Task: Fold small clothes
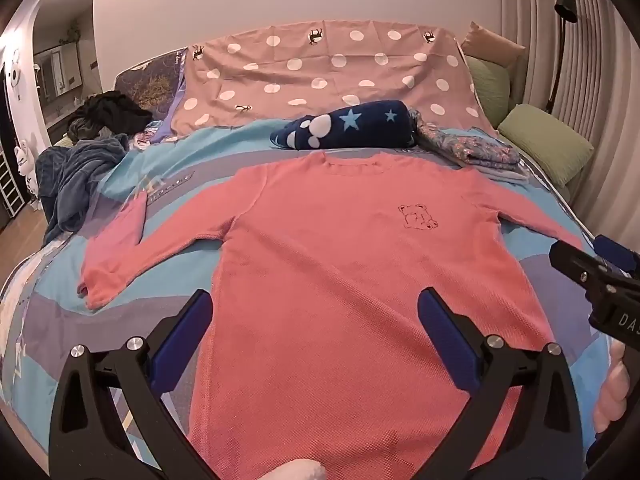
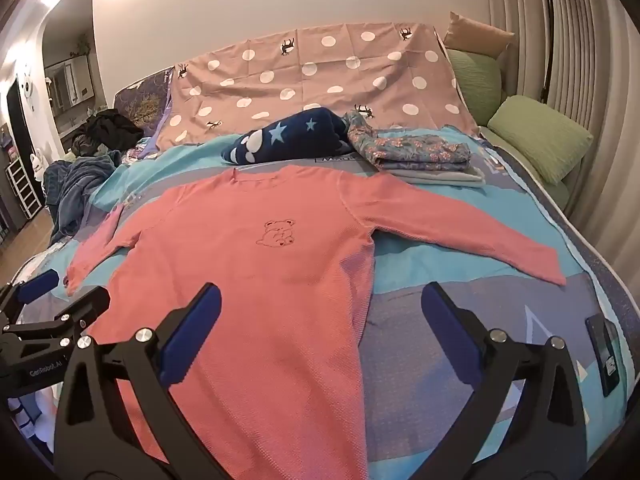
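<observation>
A small pink long-sleeved knitted shirt with a little bear drawn on the chest (image 1: 340, 264) lies flat and face up in the centre of both views, on the bed cover with blue, lilac and grey bands (image 1: 248, 152). Its collar points to the top of the frame and its hem to the bottom. Both sleeves are spread out to the sides, probably so that each can be folded in over the body; the tip of the sleeve at the left of the frame is already doubled back on itself. No fold of the body is made yet, so the folding seems to be only at its start.

In the upper right of the right wrist view, a stack of folded flowered clothes (image 2: 416, 154) sits beside a rolled dark blue blanket with stars (image 2: 288, 136), likely kept apart as finished pieces.

The left gripper (image 1: 316, 338) hangs above the lower part of the shirt. Its blue padded fingers (image 1: 184, 340) are wide apart and hold nothing; whether they touch the cloth cannot be told. The right gripper (image 2: 320, 330) is above the shirt's side edge at the lower middle of its view, with fingers equally spread and empty, one over the pink cloth and the other over the bed cover.
</observation>
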